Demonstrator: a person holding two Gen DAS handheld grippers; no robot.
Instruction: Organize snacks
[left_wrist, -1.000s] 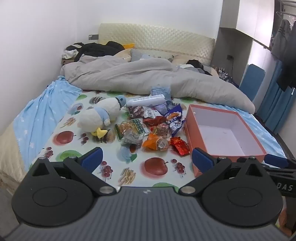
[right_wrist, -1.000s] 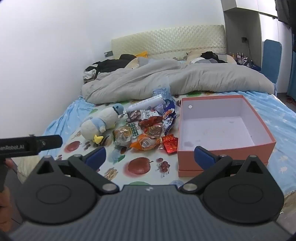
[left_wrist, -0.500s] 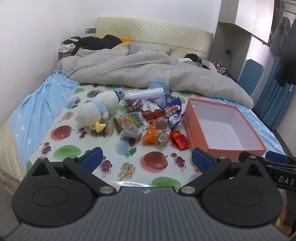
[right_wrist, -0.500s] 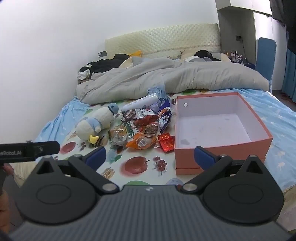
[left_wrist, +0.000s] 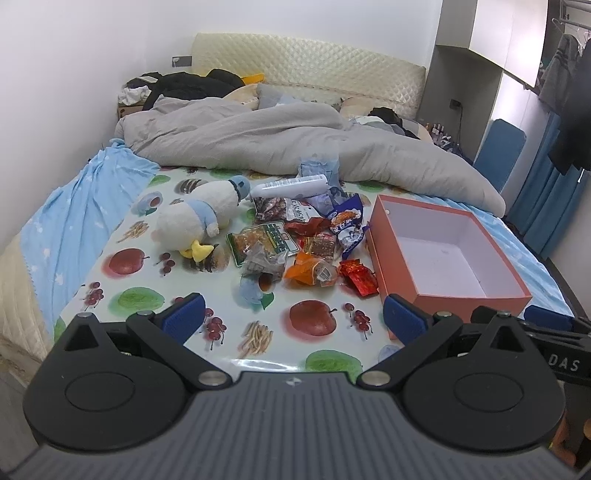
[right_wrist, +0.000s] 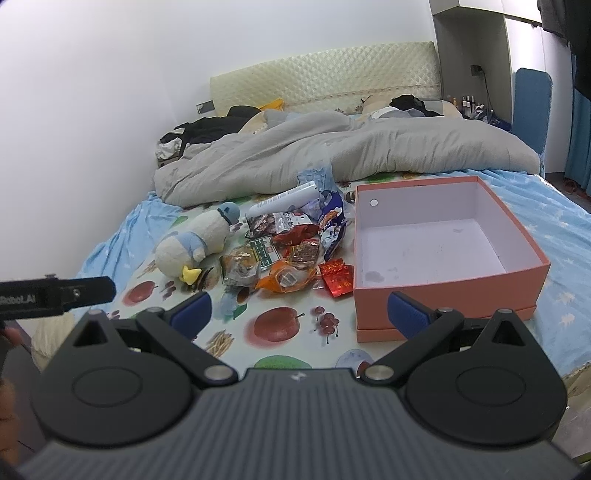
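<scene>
A: Snack pile (left_wrist: 303, 240) sits mid-bed on the fruit-print sheet (left_wrist: 314, 321), pkts all heaped together. Orange pkt (left_wrist: 310, 271) and red foil pkt (left_wrist: 360, 277) at the near edge, blue-white bag (left_wrist: 347, 225) twd the far side, white tube (left_wrist: 291, 185) at the back.

B: And the box?

A: Pink box (right_wrist: 443, 288), lid off, white inside, nothing in it, just right of the pile. Red foil pkt is touching or nearly touching its left wall; can't tell which.

B: Left of the snacks?

A: Plush duck (left_wrist: 201, 221) lying on its side, just beside the pile, yellow beak twd the camera.

B: Grippers?

A: Left gripper (left_wrist: 291, 321) hangs over the near edge of the bed, blue fingers (left_wrist: 183, 317) spread wide apart, nothing betw them. Right gripper (right_wrist: 299, 314) is the same: fingers (right_wrist: 408, 314) wide apart, nothing held, right finger in front of the box's near wall. Both well short of the snacks.

B: Further out?

A: Grey duvet (left_wrist: 295, 147) bunched across the bed behind everything, quilted headboard (left_wrist: 306, 74) at the wall, blue chair (right_wrist: 530, 107) off to the right.
</scene>
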